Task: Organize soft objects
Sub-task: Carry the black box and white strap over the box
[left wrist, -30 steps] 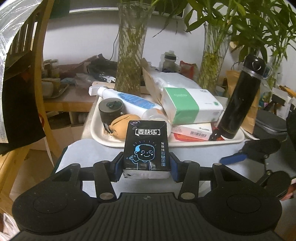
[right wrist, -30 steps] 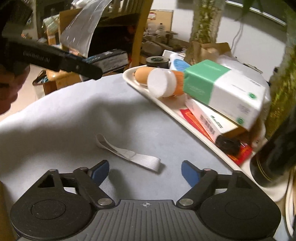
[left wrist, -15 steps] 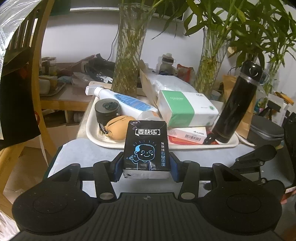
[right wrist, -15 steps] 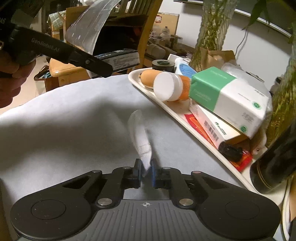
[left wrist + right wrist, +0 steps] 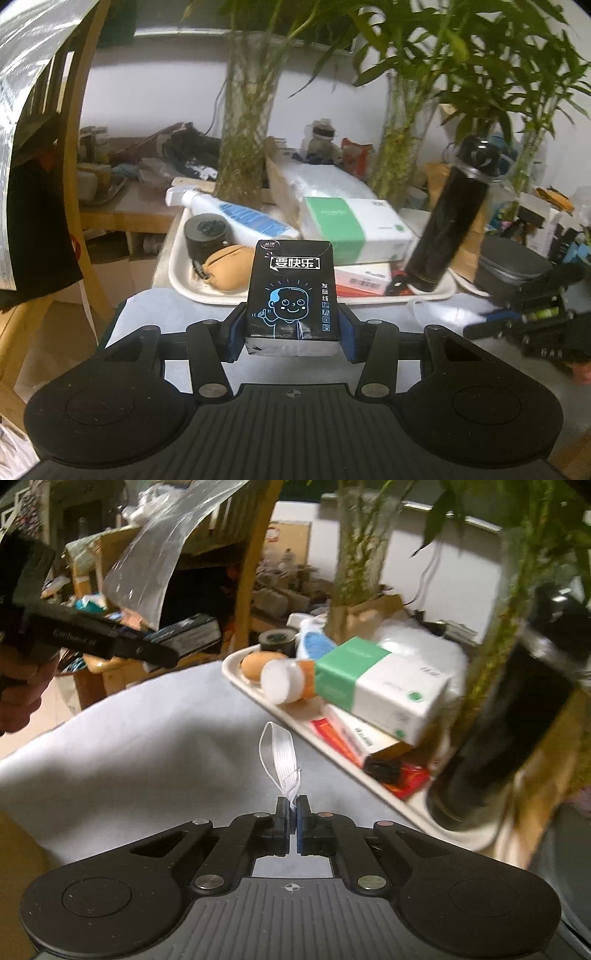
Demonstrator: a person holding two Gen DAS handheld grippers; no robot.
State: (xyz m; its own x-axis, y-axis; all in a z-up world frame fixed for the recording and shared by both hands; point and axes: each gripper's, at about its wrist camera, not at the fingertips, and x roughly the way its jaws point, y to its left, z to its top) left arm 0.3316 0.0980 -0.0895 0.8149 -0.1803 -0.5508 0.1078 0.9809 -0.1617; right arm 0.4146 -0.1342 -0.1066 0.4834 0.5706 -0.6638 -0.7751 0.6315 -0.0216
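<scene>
**Both soft items in hand, neither put away yet**

I am holding the black tissue pack (image 5: 291, 291) upright in the left gripper (image 5: 291, 332), its blue pads pressing on both sides of the pack, just in front of the cream tray (image 5: 177, 269). With the right gripper (image 5: 293, 812) I am pinching the white elastic strap (image 5: 279, 760) by one end; the jaws are clenched tight on it and the loop is standing clear of the grey tablecloth (image 5: 147, 746). The tray is already carrying the green-and-white tissue box (image 5: 373, 686), a tan pouch (image 5: 229, 269), a lotion bottle (image 5: 236, 214) and a black flask (image 5: 450, 218). I am judging the pick-ups as done; placing both items still remains, and the tray is looking crowded.
</scene>
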